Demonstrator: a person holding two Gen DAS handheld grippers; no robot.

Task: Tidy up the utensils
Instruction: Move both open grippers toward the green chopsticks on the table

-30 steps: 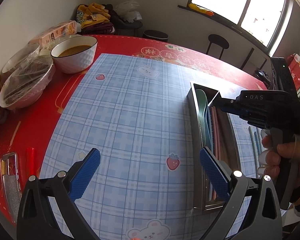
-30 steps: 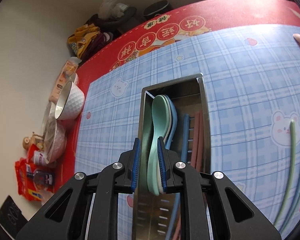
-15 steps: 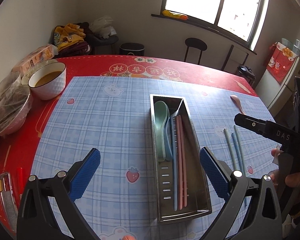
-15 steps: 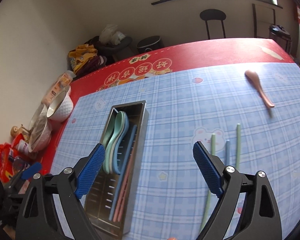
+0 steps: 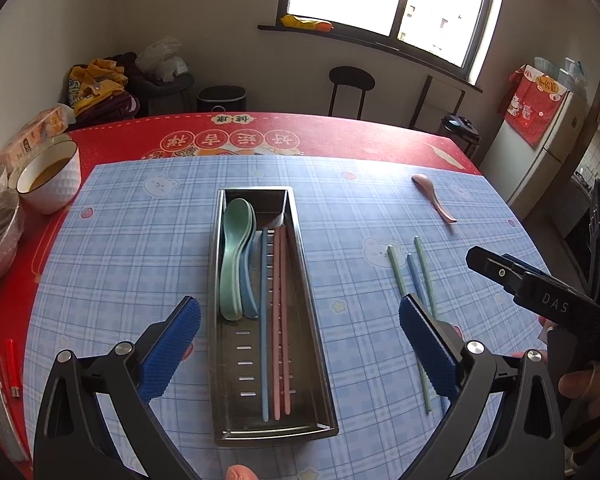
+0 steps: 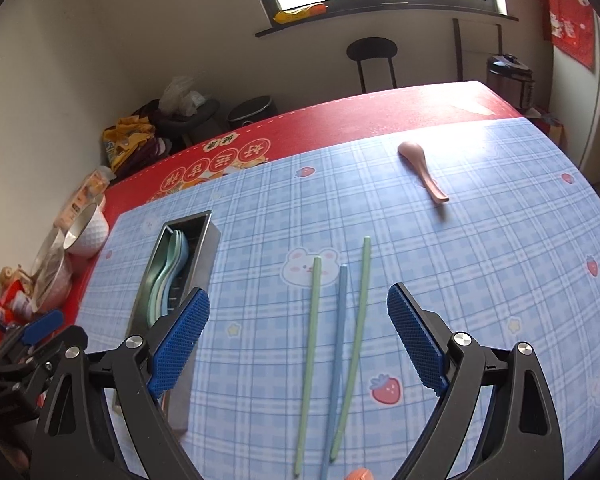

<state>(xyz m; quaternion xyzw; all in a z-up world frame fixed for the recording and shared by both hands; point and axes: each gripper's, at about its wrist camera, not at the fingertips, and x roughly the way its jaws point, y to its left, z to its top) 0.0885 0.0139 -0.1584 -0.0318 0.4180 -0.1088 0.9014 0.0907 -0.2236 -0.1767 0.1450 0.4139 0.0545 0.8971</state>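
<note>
While the right gripper (image 6: 298, 342) hangs released and empty above the three loose chopsticks (image 6: 340, 320) beside the metal tray (image 5: 300, 264), the next move calls for lowering and clamping one.

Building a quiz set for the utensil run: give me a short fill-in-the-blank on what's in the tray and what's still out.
1. The metal tray holds a green spoon stacked on a ____ spoon.
2. The number of pink chopsticks in the tray is ____.
3. Loose on the blue plaid mat lie three chopsticks and a ____ spoon.
4. The right gripper has nothing between its jaws, which stand ____.

Missing words: blue; two; pink; open
</note>
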